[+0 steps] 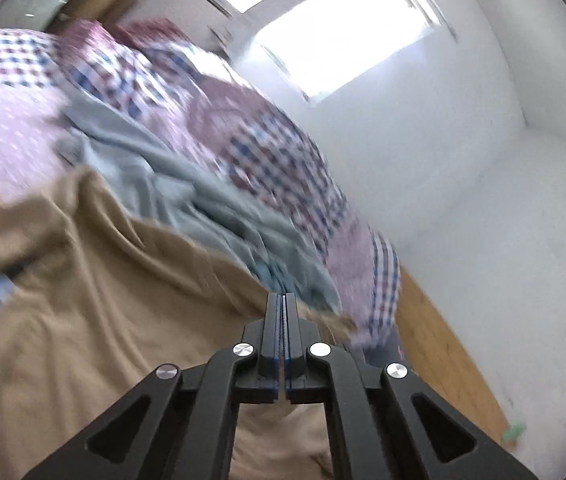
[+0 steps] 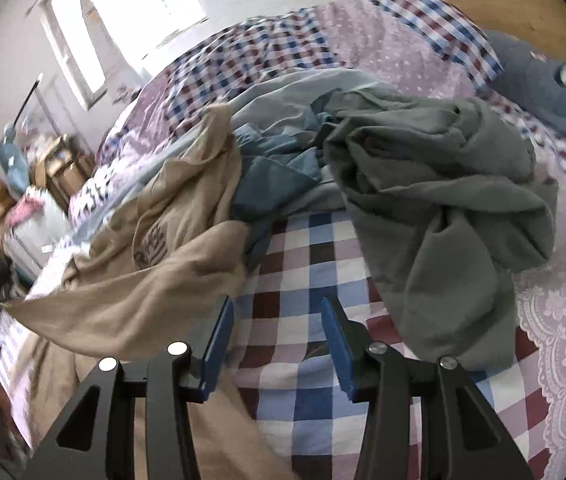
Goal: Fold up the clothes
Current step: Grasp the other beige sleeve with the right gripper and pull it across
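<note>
A tan shirt (image 1: 95, 300) with a dark print (image 2: 151, 244) lies crumpled on the checked bed cover (image 2: 303, 360). My left gripper (image 1: 283, 300) is shut on the shirt's edge, and the cloth is drawn taut to a point at the left of the right wrist view. A pale blue garment (image 1: 203, 208) is bunched behind it, and a grey-green one (image 2: 443, 200) is heaped to the right. My right gripper (image 2: 277, 320) hovers open over bare checked cover, nothing between its blue pads (image 2: 333, 340). Its left finger is close beside the tan shirt.
The bed carries a lilac dotted and checked quilt (image 2: 403, 40). A wooden floor (image 1: 443, 360) and white wall (image 1: 483, 160) lie past the bed's edge, under a bright window (image 1: 323, 20). Boxes and clutter (image 2: 15, 188) stand by the far wall. A dark blue cushion (image 2: 543, 88) sits at the right.
</note>
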`<state>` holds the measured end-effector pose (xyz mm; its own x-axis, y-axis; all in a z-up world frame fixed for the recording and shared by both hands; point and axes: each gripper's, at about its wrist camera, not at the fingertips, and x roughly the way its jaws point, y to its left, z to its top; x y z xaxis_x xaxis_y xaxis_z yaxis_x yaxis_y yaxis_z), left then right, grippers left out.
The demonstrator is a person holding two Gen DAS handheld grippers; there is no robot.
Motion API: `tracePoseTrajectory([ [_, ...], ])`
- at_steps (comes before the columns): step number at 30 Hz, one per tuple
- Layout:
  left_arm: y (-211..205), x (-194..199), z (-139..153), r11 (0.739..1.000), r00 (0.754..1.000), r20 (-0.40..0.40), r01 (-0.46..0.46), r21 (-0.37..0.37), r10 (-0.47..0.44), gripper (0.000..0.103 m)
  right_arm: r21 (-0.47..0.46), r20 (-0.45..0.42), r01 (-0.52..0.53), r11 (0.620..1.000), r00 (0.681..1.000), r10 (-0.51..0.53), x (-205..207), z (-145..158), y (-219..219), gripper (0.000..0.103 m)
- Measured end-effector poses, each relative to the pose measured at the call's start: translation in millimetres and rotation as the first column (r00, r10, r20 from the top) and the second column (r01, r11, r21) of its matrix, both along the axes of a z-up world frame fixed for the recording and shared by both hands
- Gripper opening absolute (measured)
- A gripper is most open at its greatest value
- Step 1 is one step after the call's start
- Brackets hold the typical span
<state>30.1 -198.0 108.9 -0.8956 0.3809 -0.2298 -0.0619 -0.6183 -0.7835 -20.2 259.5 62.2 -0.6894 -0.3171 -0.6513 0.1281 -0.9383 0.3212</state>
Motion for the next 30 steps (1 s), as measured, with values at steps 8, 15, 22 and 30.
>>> tracePoseTrajectory([
  [8,-54.4,-31.4,-46.5,0.988,0.975,0.220,-0.052,0.147,0.019,0.000,0.136,-0.017,-0.088,0.987,0.996,0.091,0.9,-2.3,-40.0,0.049],
  [15,14.4,-56.6,-56.9,0.982,0.922,0.345,0.189,-0.001,-0.177,0.019,0.183,-0.093,-0.067,0.981,0.992,0.085,-13.0,4.6,-64.4,0.049],
  [22,43.6,-49.5,-73.3,0.956,0.859,0.457,0.286,-0.059,-0.229,0.046,0.177,-0.091,-0.058,0.983,0.993,0.075,-29.6,4.7,-75.3,0.009],
  [30,43.8,-52.4,-82.8,0.953,0.835,0.500,0.297,-0.062,-0.228,0.046,0.043,-0.264,0.062,0.997,0.963,-0.049,0.3,50.5,-40.2,0.001],
])
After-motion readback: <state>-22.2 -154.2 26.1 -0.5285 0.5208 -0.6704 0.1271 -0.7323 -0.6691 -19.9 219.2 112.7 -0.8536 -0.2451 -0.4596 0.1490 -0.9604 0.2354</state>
